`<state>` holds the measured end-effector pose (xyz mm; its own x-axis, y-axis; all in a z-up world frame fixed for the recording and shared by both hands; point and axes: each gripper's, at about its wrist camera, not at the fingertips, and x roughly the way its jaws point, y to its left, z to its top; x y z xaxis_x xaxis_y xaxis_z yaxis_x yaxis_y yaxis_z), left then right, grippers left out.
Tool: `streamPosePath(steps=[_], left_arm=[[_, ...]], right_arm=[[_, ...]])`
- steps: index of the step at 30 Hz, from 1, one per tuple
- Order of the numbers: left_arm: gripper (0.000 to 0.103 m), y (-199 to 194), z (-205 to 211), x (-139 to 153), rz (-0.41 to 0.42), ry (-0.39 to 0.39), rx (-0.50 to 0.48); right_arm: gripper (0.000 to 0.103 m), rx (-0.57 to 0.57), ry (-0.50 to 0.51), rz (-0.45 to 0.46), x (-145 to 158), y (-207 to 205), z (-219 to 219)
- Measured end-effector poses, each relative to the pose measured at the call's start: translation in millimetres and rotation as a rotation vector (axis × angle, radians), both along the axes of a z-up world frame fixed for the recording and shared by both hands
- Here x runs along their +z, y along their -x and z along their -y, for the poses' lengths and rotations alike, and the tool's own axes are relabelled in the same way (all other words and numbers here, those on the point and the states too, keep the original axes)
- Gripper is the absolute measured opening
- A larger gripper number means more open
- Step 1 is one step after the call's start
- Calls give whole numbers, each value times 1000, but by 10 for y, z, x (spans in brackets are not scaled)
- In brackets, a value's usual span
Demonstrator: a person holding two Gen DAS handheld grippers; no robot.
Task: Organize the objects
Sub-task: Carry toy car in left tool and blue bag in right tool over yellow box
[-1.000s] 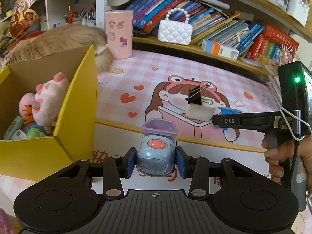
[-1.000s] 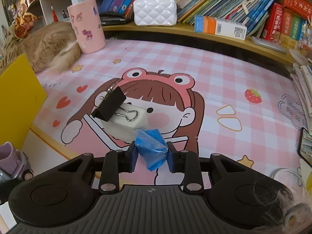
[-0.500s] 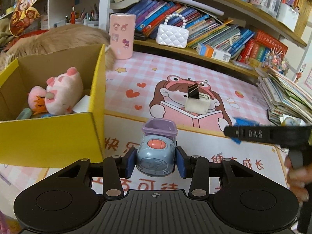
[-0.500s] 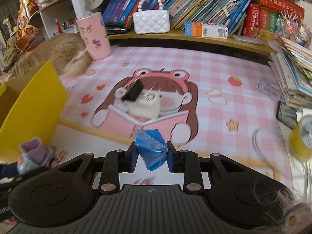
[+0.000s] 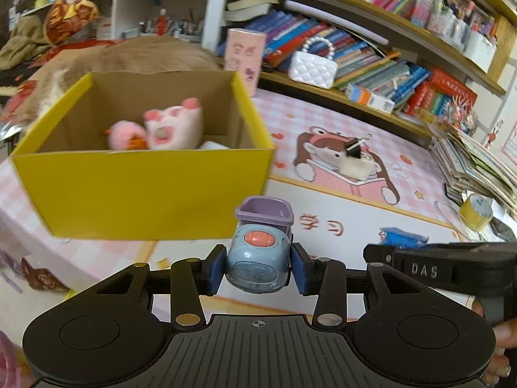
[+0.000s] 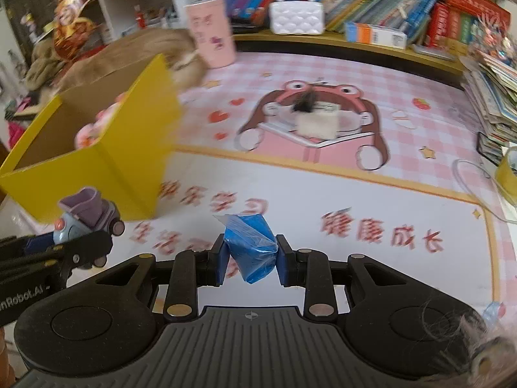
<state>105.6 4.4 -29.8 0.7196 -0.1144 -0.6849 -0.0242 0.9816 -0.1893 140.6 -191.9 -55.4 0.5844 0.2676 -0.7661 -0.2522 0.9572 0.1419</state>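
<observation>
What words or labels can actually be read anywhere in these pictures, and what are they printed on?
"DAS": raised letters on the side of the right gripper.
"nRobot.AI": cut-off print on the left gripper.
"学习": red characters on the desk mat; its other red characters are motion-blurred.
Book spines and the orange-and-blue box: too small to read.

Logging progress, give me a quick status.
Left gripper shut on toy car. Right gripper shut on blue packet. Yellow box ahead, nothing blocking.
</observation>
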Motion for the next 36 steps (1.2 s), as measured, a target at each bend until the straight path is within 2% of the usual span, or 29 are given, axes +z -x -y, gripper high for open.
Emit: streamPosePath(steps=[12,36], left_arm=[[41,465,-585,60,20,-13,71],[41,1093,-1188,198,76,-56,120]], right_arm=[[27,54,2,30,57,448,-549],[27,120,-31,85,160,1013,-1258]])
